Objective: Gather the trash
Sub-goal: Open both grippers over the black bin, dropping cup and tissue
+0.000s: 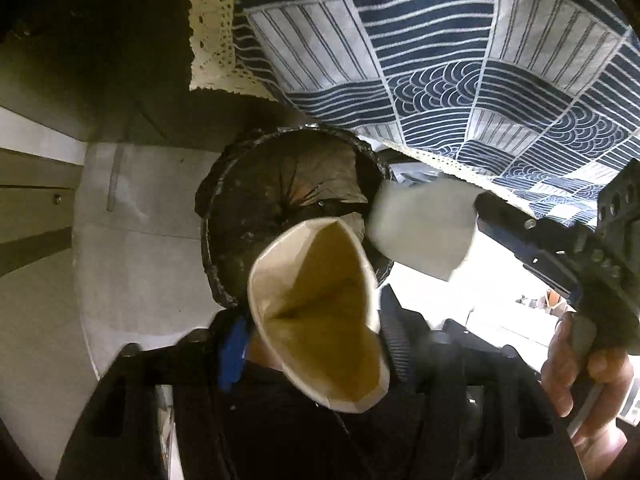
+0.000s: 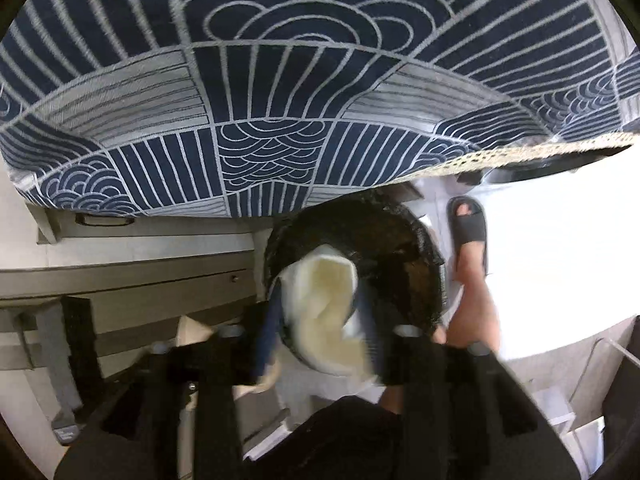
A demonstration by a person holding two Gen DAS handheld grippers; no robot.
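Note:
My left gripper (image 1: 316,320) is shut on a squashed white paper cup (image 1: 320,312) with a yellowish inside, held just above the near rim of a round bin lined with a black bag (image 1: 288,184). My right gripper (image 2: 320,316) is shut on a second squashed paper cup (image 2: 324,304), held over the same black-lined bin (image 2: 400,264). In the left wrist view the right gripper's cup (image 1: 424,228) shows blurred at the bin's right edge, with the holding hand (image 1: 580,368) behind it.
A blue-and-white patterned tablecloth (image 1: 440,60) with a lace hem hangs off the table edge right above the bin (image 2: 280,80). A foot in a black slipper (image 2: 468,228) stands right of the bin. Pale floor (image 1: 152,240) and grey furniture legs (image 2: 56,340) lie to the left.

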